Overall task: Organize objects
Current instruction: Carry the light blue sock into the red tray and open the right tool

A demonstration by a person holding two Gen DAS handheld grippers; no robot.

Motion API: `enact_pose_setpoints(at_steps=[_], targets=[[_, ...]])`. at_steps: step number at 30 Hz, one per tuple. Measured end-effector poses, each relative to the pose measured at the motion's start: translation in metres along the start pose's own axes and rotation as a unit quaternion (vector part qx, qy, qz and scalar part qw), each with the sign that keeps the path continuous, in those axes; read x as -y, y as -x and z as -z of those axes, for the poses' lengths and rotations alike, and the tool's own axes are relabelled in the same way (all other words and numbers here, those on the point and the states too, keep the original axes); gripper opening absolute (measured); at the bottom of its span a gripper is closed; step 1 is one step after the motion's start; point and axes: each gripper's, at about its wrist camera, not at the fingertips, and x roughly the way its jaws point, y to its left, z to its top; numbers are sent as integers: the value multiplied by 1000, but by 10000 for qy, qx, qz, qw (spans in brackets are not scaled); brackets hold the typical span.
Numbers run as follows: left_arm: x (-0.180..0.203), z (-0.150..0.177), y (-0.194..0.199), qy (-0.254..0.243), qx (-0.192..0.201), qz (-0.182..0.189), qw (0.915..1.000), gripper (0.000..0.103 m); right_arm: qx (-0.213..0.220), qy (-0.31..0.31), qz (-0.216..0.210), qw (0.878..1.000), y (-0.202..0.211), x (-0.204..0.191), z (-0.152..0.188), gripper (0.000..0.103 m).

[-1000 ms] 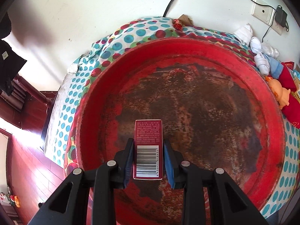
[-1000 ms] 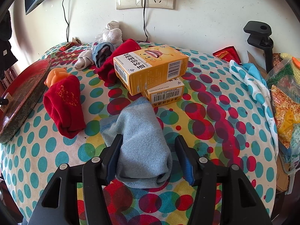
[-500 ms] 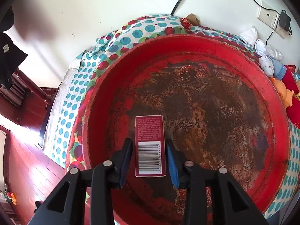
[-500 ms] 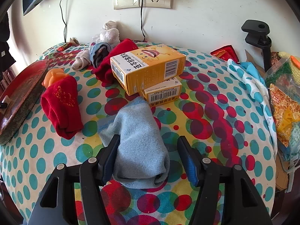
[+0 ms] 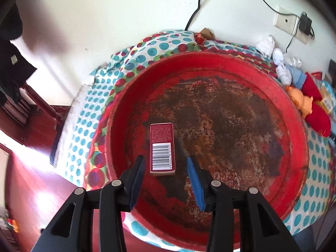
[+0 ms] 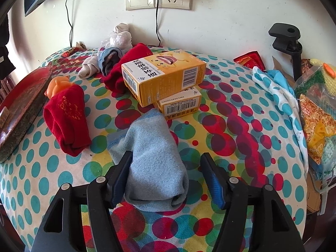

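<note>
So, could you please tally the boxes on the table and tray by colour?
Yellow boxes: 2, the large yellow box lying on the small yellow box.
Dark red boxes: 1, the red box lying in the red tray.
Total: 3

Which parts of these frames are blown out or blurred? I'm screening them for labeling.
Left wrist view: sunlight glare washes out the wooden floor at left, edges smear, red tray and small red box stay sharp. Right wrist view: even light, crisp barcode on the yellow box, fisheye bending only.
</note>
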Motion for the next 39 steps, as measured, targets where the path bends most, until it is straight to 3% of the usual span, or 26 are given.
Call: enact_pose_setpoints(at_steps=[3,8,12,15,19,22,26,33,39], targets=[[6,1,8,-102,114,-22,9999,43,16,53,71,10000,1,-2,0,62],[10,-4,13,188,198,402,9988,45,76,211,311,9993,4,-12,0,59],[14,-4,9,275,148,408,9987,46,82,30,307,9995,7,-18,2,41],[16,-2,9,193,120,290,9993,46,112,45,522,9986,10,-28,3,37],[5,0,11,357,128,404,9985,46,103,-135,572,9982,16,-28,5,36],[-3,2,9,448,80,257,9986,46,132,-248,557,9981,24,-27,6,36],[-19,3,6,853,-14,314,9959,46,240,-255,651,9973,36,-30,6,36],[-19,5,3,907,-76,230,9956,46,476,-307,443,9974,63,-39,-1,36],[-24,6,7,979,-37,198,9950,46,619,-214,-8,9978,81,-70,-15,36]])
